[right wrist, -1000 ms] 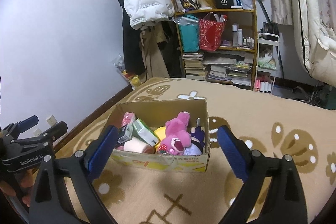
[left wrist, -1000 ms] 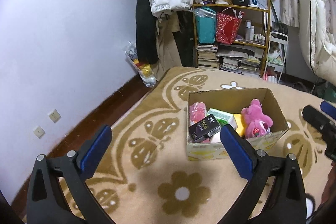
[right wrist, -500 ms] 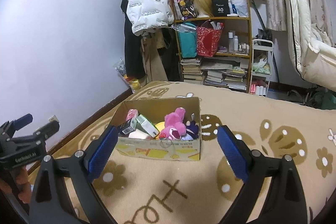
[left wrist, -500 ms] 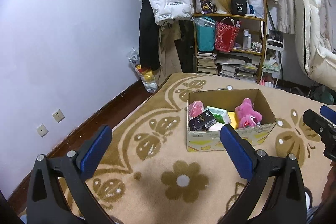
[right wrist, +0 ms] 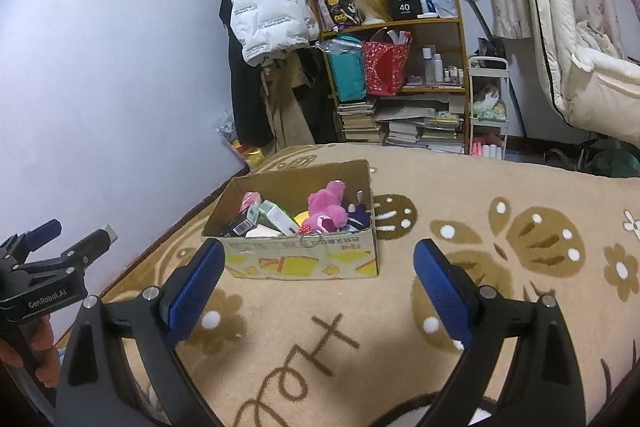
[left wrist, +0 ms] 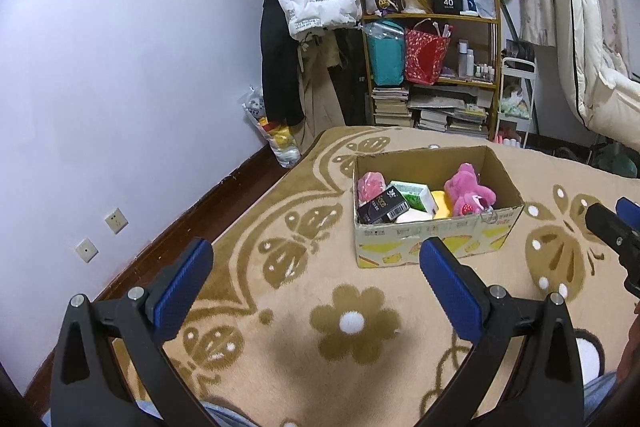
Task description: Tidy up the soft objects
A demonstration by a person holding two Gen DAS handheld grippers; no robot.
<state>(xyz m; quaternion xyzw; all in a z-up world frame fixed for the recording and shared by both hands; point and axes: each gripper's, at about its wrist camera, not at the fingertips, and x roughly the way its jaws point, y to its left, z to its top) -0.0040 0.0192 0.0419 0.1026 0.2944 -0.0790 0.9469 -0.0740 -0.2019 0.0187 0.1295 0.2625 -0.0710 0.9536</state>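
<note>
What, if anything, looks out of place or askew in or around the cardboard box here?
Nothing is spilled or damaged. The cardboard box sits upright on the rug, but hard packages, a black carton and a green-and-white carton, lie jumbled at angles among soft things like the pink plush toy. Both grippers are open and empty.

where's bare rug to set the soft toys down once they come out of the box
Bare tan patterned rug lies right of the open cardboard box, toward the butterfly motif, and in front of it, between the box and the open right gripper. The left gripper is open over bare rug left of the box. The box is crowded: pink plush bear, cartons, packets.
</note>
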